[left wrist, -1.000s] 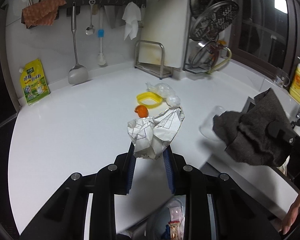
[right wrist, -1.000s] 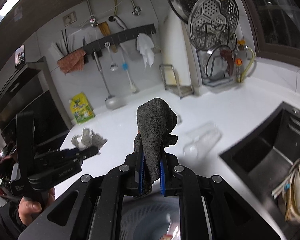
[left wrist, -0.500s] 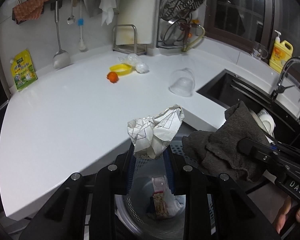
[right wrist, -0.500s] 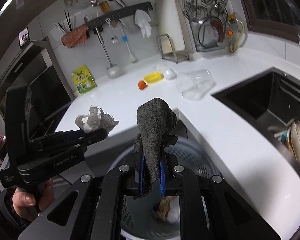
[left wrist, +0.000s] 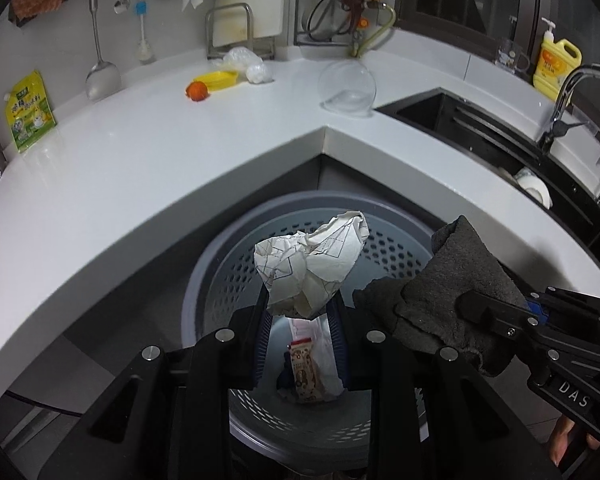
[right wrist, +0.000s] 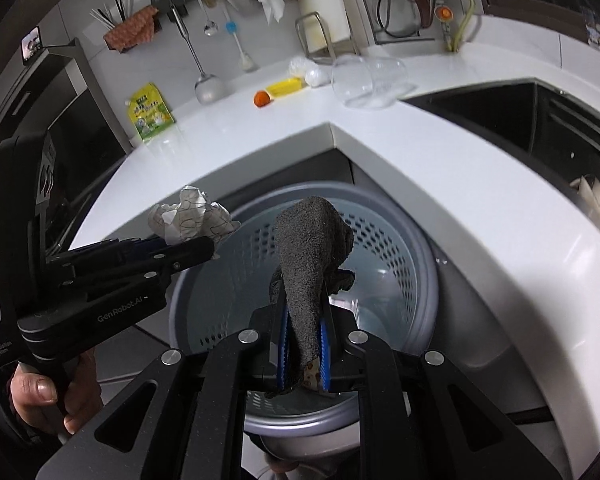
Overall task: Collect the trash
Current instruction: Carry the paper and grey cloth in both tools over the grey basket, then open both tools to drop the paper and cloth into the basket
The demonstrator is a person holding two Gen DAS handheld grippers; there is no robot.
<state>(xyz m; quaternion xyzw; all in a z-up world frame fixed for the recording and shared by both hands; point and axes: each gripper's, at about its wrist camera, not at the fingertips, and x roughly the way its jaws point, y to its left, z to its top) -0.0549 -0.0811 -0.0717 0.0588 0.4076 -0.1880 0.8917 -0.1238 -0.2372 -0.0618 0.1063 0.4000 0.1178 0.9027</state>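
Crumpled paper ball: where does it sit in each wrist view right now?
Left wrist: crumpled paper ball at centre, gripped in the left tongs, above the bin.
Right wrist: paper ball at left of centre, at the tip of the left tongs.
Shared landmark: perforated grey bin under the counter corner.

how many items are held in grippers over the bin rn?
2. A crumpled paper clamped in the left gripper, and a dark grey cloth pinched in the right gripper; both hang above the perforated grey bin. Nothing else looks held.
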